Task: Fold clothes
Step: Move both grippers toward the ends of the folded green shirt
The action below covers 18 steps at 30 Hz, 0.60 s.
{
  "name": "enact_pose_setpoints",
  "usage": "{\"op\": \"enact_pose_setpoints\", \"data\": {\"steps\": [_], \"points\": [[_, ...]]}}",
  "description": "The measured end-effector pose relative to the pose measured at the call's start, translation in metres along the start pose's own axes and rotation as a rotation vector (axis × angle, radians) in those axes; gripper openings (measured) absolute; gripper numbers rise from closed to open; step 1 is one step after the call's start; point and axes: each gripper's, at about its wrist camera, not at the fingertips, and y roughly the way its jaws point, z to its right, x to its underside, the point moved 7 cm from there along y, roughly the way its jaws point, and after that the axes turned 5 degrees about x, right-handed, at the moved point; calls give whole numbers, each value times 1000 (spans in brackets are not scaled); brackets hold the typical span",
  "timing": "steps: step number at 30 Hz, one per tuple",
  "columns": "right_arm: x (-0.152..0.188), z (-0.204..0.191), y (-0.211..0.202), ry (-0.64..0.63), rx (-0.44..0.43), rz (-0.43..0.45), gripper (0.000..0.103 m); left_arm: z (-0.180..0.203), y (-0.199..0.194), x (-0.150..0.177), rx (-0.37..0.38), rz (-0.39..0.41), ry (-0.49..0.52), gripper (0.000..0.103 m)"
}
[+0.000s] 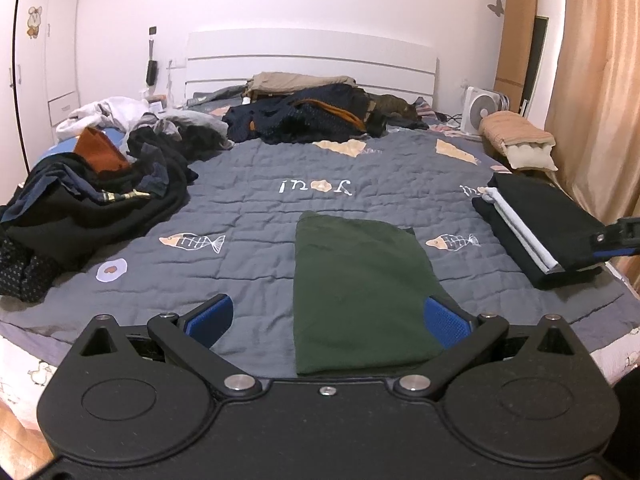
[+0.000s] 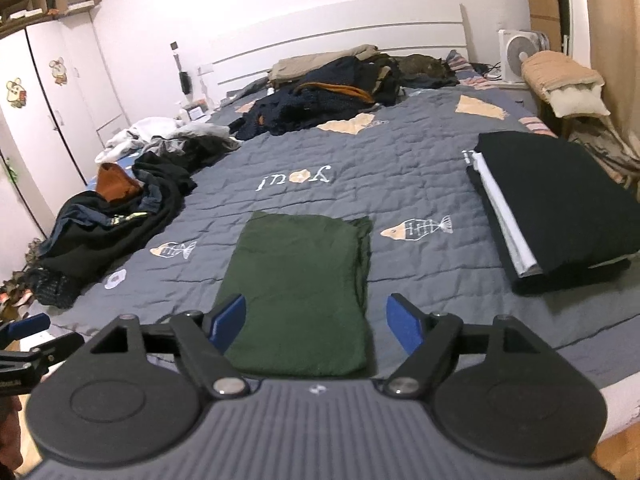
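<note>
Bed (image 1: 248, 216) first: the green shirt (image 2: 296, 288) lies folded flat just ahead of the right gripper (image 2: 316, 322) and left gripper (image 1: 328, 320), both spread wide and empty; it looks soft, light and floppy, best pinched at its near edge.
</note>
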Motion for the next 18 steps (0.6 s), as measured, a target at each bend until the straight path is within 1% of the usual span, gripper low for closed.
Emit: {"op": "enact_pose_setpoints", "data": {"steps": [8, 15, 18], "points": [[-10, -2, -5, -29, 81, 2, 78, 3, 20, -2, 31, -22, 7, 103], [-17, -7, -6, -43, 105, 3, 78, 13, 31, -7, 64, -25, 18, 103], [-18, -6, -7, -38, 103, -3, 78, 17, 35, -8, 79, -28, 25, 103]]}}
